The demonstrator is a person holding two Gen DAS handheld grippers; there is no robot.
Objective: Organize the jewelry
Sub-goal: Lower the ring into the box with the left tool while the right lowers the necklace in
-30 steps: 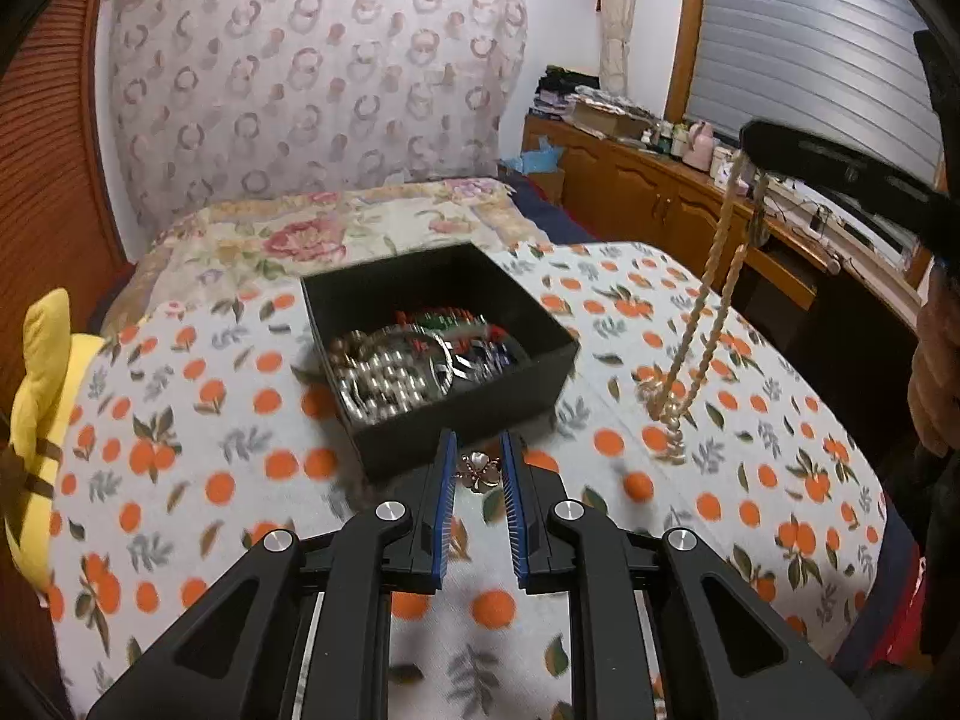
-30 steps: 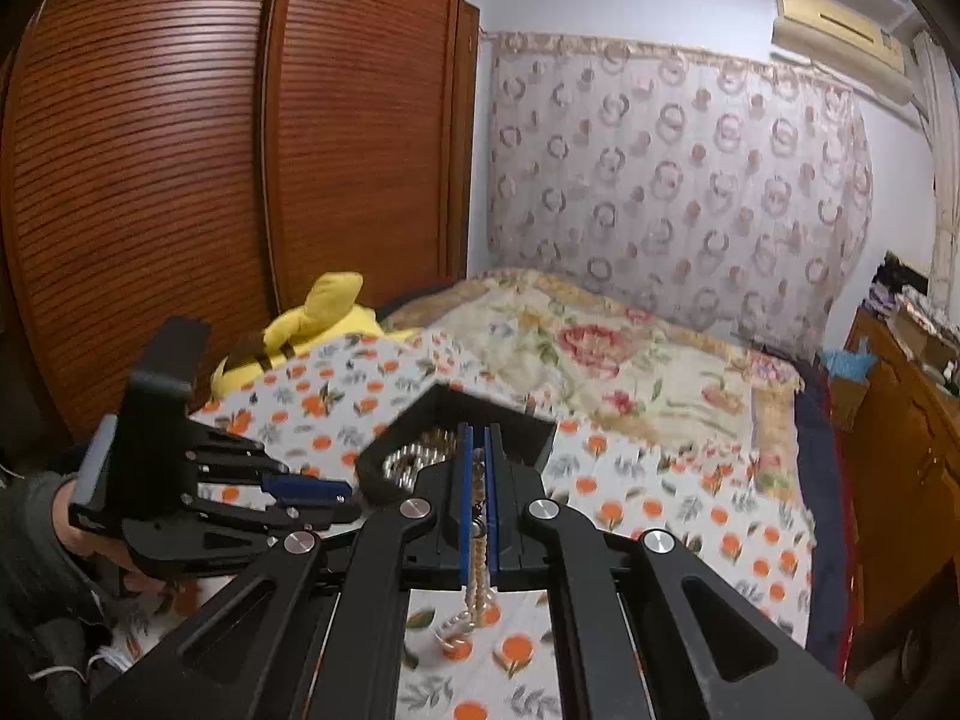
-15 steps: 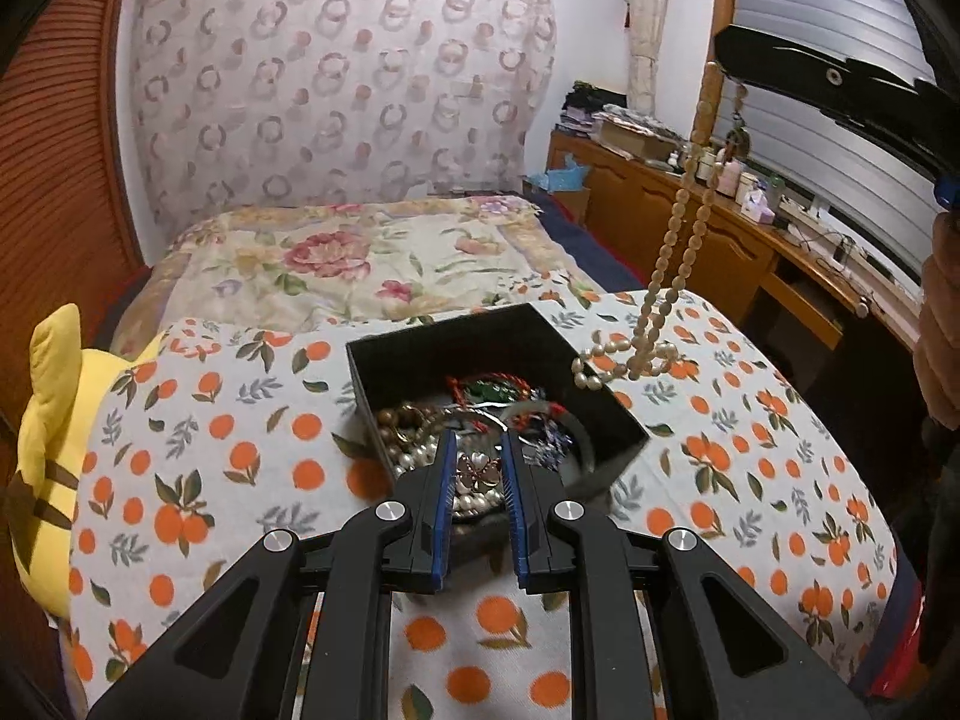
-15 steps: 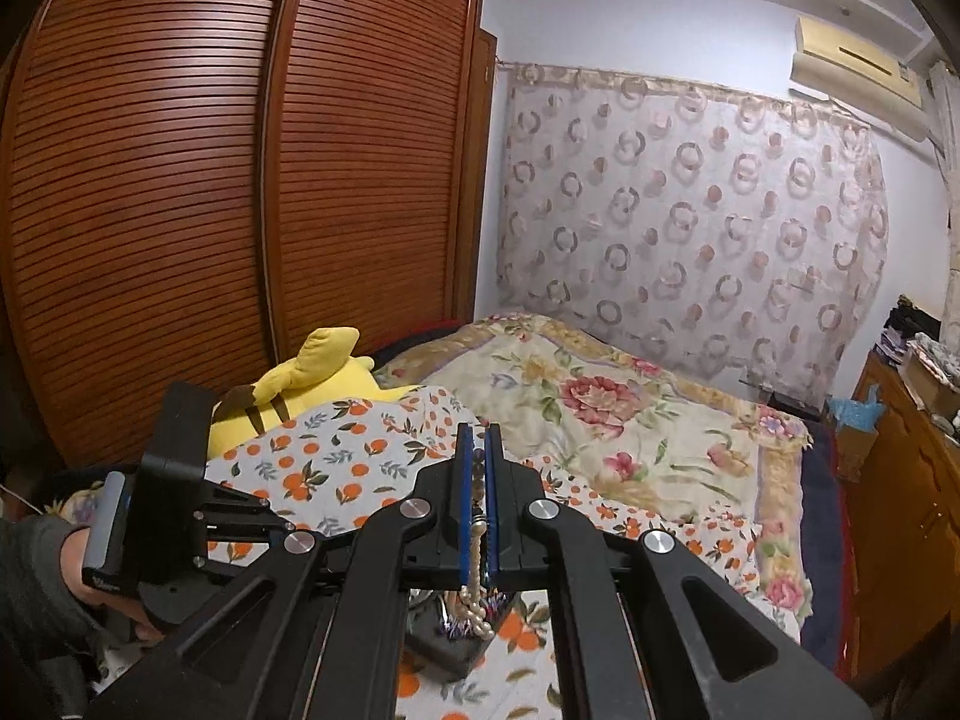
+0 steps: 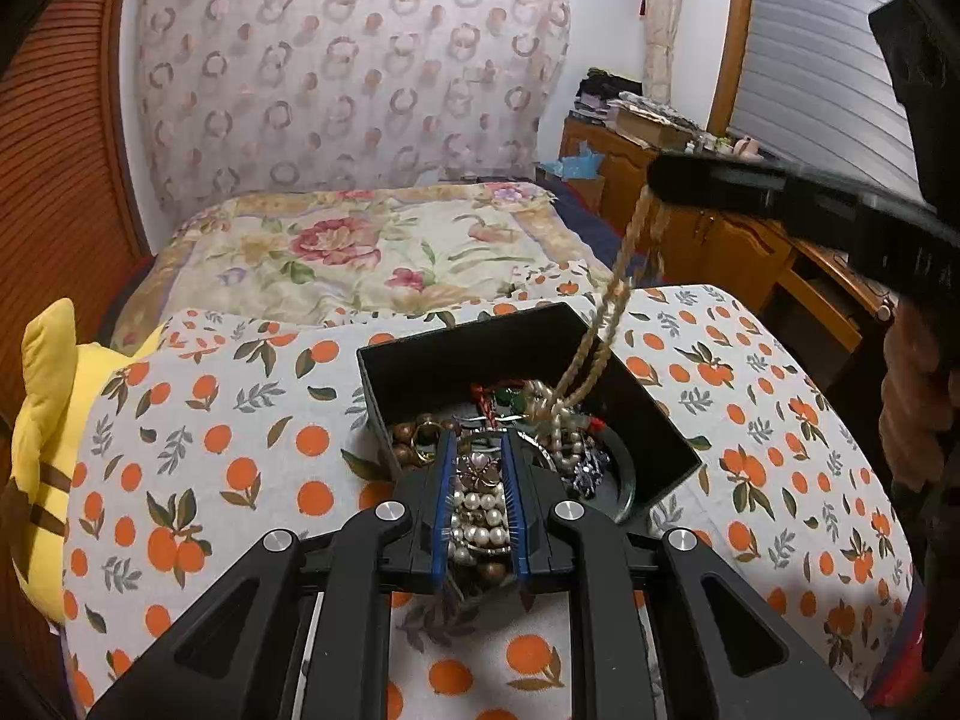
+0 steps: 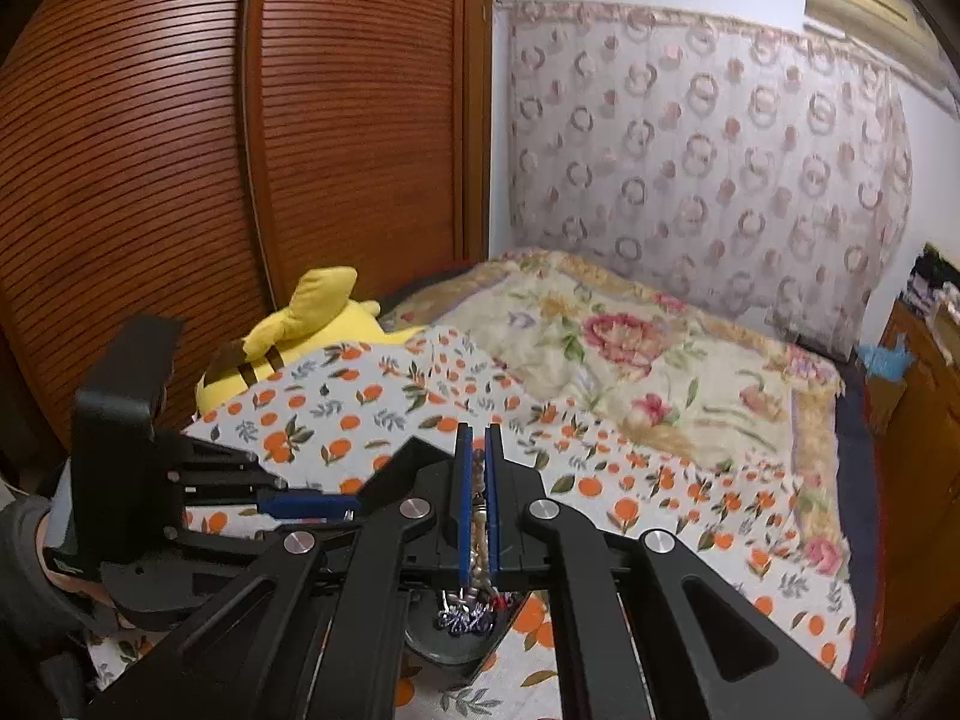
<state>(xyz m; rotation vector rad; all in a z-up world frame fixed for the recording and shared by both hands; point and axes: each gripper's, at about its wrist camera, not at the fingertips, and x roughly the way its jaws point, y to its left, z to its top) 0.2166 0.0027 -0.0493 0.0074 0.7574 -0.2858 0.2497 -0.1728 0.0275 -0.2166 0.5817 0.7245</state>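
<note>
A black open box [image 5: 468, 354] full of mixed jewelry sits on an orange-print cloth [image 5: 210, 450]. My left gripper [image 5: 478, 443] hovers over the box's near side, shut on a small flower-shaped piece [image 5: 476, 471]. From the upper right my right gripper [image 5: 655, 183] reaches over the box, shut on a beige bead necklace [image 5: 606, 324]. The necklace hangs down and its lower end rests among the jewelry inside. In the right wrist view the right gripper [image 6: 478, 429] pinches the necklace [image 6: 478, 477], and the left gripper [image 6: 351, 504] stands to its left.
A yellow plush toy [image 5: 48, 420] lies at the cloth's left edge. A floral quilt [image 5: 372, 252] covers the bed beyond. Wooden cabinets [image 5: 720, 240] stand on the right, louvred wardrobe doors [image 6: 180, 180] on the left. A hand [image 5: 918, 390] holds the right gripper's handle.
Both grippers have moved in over the box. The necklace, earlier dangling over the cloth right of the box, now hangs into it. The flower piece stays between the left pads.
</note>
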